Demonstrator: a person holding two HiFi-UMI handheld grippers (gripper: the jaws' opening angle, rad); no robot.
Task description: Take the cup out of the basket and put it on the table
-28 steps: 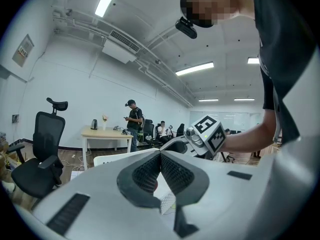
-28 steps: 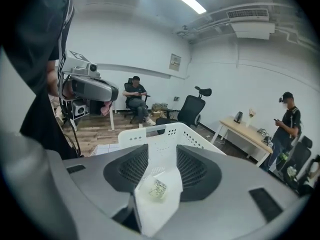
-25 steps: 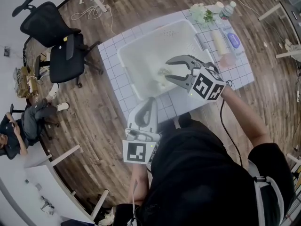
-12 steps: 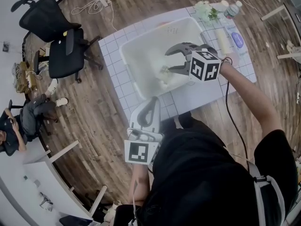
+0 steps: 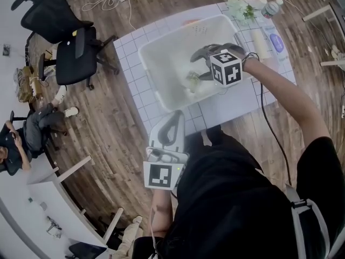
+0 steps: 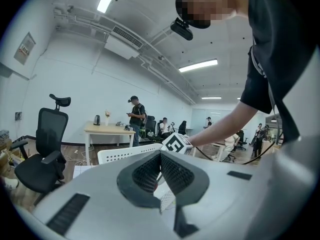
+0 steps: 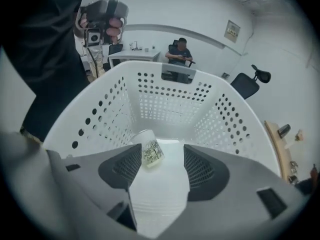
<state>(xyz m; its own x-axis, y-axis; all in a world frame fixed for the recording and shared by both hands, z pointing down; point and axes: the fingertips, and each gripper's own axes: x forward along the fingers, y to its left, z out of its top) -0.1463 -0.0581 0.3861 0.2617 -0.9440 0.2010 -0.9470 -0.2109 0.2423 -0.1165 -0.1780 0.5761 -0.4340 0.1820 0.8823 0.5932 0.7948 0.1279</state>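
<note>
A small cup [image 7: 149,152] with a green plant print lies on its side on the floor of the white perforated basket [image 7: 170,101]. My right gripper [image 7: 161,158] points steeply down into the basket. Its jaws have just been opening and stand wide, and the cup lies just ahead by the left pad [image 7: 127,166], unpressed. In the head view the right gripper [image 5: 200,68] hangs over the cup [image 5: 193,80] inside the basket [image 5: 161,63]. My left gripper [image 5: 172,117] is held low at the table's near edge, its pads [image 6: 150,171] together with nothing between them.
The basket stands on a white gridded table [image 5: 237,99]. A bottle [image 5: 272,7], a bunch of flowers [image 5: 241,9] and a blue-topped item [image 5: 277,42] are at its far right. A black office chair [image 5: 64,42] and a seated person [image 5: 21,139] are at left.
My right gripper has sunk into the basket toward the cup, tipping further downward, and its jaws stand wider. The left gripper has stayed where it was.
</note>
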